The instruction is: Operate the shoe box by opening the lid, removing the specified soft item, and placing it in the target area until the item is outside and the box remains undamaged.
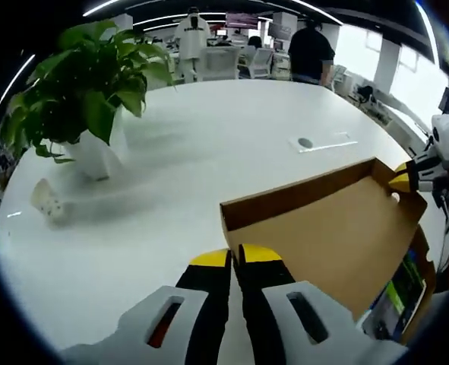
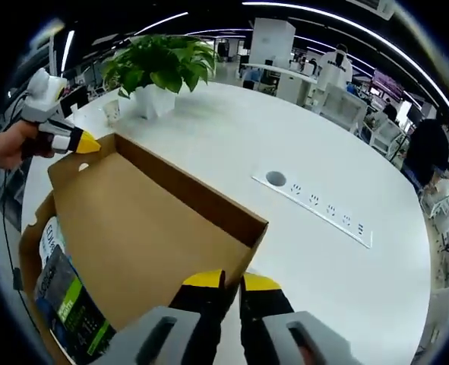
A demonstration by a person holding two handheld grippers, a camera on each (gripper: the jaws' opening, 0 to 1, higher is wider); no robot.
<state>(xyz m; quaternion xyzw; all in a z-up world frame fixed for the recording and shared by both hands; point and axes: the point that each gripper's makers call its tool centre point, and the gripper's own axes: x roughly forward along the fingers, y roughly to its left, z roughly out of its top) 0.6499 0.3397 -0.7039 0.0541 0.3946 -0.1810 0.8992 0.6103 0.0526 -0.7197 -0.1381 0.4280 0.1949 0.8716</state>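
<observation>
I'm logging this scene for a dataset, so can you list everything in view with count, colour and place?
Shoe box: one, brown cardboard, on the table, lid raised.
Packaged item: one, green and dark wrapper, inside the box.
Potted plant: one, green leaves, white pot, on the table beyond the box.
Small cup: one, whitish, beside the plant.
Socket strip: one, white, set in the tabletop.
Table: one, white.
People: several, standing in the background.
Left gripper: yellow-tipped, at a lid corner.
Right gripper: yellow-tipped, at the other lid corner.
</observation>
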